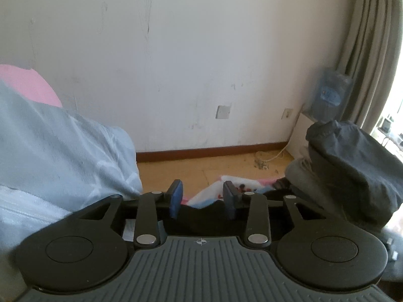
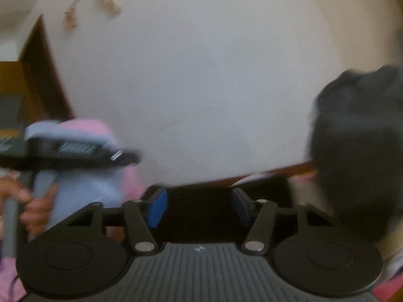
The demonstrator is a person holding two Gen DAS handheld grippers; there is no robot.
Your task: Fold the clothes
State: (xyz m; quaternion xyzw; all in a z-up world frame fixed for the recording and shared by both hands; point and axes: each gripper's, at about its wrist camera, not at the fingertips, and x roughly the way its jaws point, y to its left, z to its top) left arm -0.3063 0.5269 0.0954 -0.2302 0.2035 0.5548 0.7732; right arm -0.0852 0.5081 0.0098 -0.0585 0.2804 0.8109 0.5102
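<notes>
Nearest item on my left feed: the left gripper, jaws parted, blue pads standing apart with a black cloth lying low between them; I cannot tell whether the pads touch it. To its left, close against the lens, a light blue garment bulks up, with a pink cloth behind it. To its right, a dark grey garment is heaped in a mound. Just past the fingertips, a patterned white, pink and blue cloth lies on the wooden floor. Further off: a red-brown skirting board, a scuffed white wall with two socket plates, a white cable trailing on the floor, a blue water bottle in the corner, and grey-beige curtains by a bright window. On my right feed, blurred: the right gripper with jaws wide apart, only dark shadow between the pads. Left of it, a hand grips the handle of the other rig, light blue and pink fabric behind. Right of it, a dark garment hangs large. Beyond, white wall and a brown door frame.
</notes>
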